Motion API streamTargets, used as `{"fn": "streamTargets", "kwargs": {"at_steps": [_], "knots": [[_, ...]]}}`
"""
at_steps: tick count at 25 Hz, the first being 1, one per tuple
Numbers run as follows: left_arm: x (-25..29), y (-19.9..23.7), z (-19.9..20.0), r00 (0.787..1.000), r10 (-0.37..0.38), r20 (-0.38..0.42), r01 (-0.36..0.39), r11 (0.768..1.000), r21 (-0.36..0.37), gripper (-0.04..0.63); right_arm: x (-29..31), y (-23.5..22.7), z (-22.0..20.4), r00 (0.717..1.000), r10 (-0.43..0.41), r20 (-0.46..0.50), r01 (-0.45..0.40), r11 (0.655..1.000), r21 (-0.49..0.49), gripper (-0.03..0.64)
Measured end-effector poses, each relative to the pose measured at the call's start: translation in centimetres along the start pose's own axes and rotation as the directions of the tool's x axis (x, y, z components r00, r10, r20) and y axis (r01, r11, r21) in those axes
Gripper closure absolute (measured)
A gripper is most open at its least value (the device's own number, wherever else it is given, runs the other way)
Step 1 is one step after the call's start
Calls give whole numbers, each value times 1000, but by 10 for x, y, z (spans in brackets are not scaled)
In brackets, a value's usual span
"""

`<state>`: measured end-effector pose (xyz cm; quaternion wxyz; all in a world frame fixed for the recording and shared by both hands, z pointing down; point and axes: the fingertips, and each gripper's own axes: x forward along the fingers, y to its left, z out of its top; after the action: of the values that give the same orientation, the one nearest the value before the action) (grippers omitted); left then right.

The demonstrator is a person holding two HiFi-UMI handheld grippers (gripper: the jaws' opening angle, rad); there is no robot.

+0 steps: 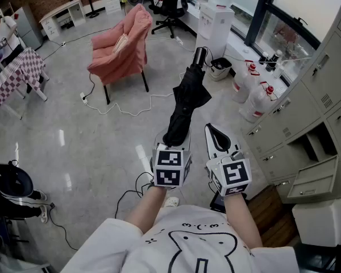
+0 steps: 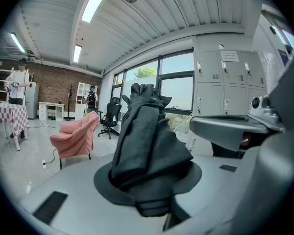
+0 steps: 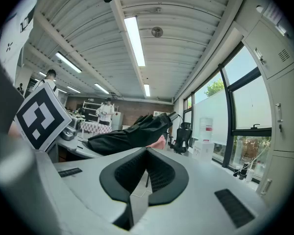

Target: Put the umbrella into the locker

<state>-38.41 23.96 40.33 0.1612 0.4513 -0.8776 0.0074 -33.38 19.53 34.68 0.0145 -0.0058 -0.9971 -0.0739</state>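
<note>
A folded black umbrella (image 1: 187, 98) sticks forward and up from my left gripper (image 1: 176, 142), whose jaws are shut on its lower end. In the left gripper view the umbrella's cloth (image 2: 147, 141) fills the space between the pads. My right gripper (image 1: 216, 136) hovers just to the right of it, shut with nothing in it, and its tips meet in the right gripper view (image 3: 146, 160). The grey lockers (image 1: 324, 95) stand along the right. One locker door (image 1: 314, 180) hangs open beside a dark compartment (image 1: 307, 147), to the right of both grippers.
A pink armchair (image 1: 122, 47) stands ahead on the left, with white cables (image 1: 131, 104) on the floor by it. Water bottles (image 1: 256, 98) and a white dispenser (image 1: 216, 21) line the window side. A checked table (image 1: 17, 73) is far left, where a person (image 2: 19, 82) stands.
</note>
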Motion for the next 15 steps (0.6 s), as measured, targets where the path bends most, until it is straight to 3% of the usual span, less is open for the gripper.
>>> {"fn": "streamTargets", "kwargs": {"at_steps": [15], "knots": [[9, -21, -8, 995, -100, -30, 101, 995, 23, 446, -14, -13, -8, 995, -96, -14, 96, 995, 20, 603]]}}
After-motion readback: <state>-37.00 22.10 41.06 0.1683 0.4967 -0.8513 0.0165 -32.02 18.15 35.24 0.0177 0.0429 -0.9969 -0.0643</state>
